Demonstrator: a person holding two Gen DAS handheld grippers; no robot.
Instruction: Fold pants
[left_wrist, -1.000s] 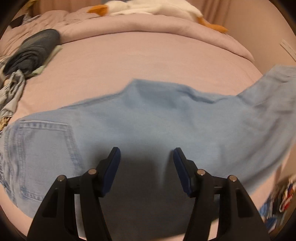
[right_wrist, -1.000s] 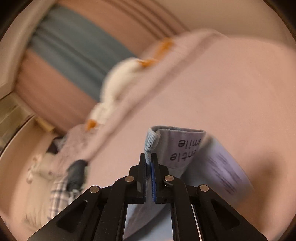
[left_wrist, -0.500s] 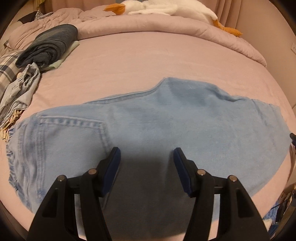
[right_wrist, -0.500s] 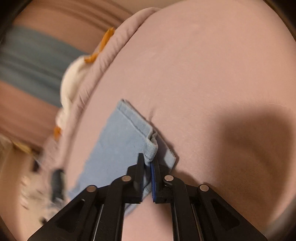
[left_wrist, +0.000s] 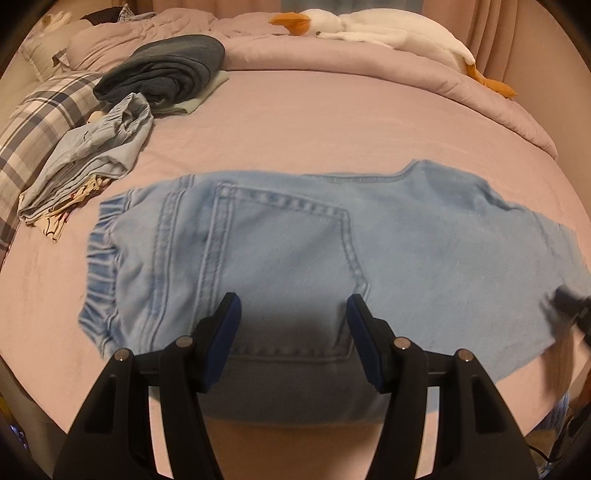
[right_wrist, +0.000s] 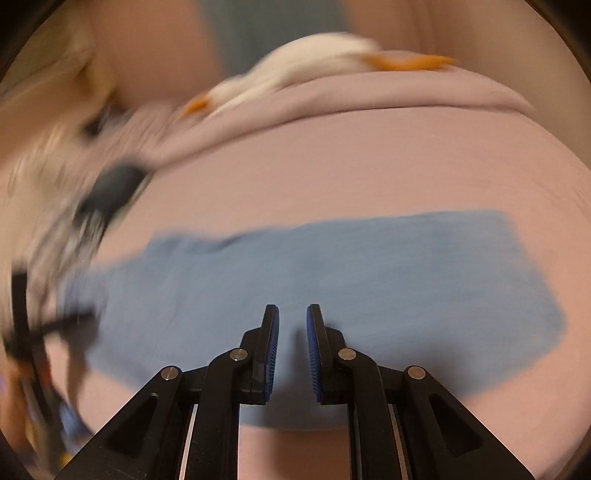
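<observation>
Light blue denim pants (left_wrist: 295, 258) lie flat across the pink bed sheet (left_wrist: 314, 122), waistband to the left and back pocket facing up. My left gripper (left_wrist: 293, 306) hovers open over the pocket with nothing between its fingers. In the right wrist view, the pants (right_wrist: 332, 266) show as a blurred blue strip on the sheet (right_wrist: 369, 166). My right gripper (right_wrist: 292, 314) sits above their near edge; its jaws are opening with a narrow gap and nothing between them. A dark blur at the right edge of the left wrist view is the right gripper (left_wrist: 569, 306) by the leg end.
A dark folded garment (left_wrist: 166, 70) and a crumpled pale blue pile (left_wrist: 92, 155) lie at the back left beside a plaid pillow (left_wrist: 33, 122). A white goose plush (left_wrist: 369, 29) rests on the rolled duvet (left_wrist: 369, 74) along the far side. The bed's near edge runs below the pants.
The right gripper held the leg hem up, brought it down onto the bed and let it go; its jaws have parted. The left gripper has slid toward the waistband end.
</observation>
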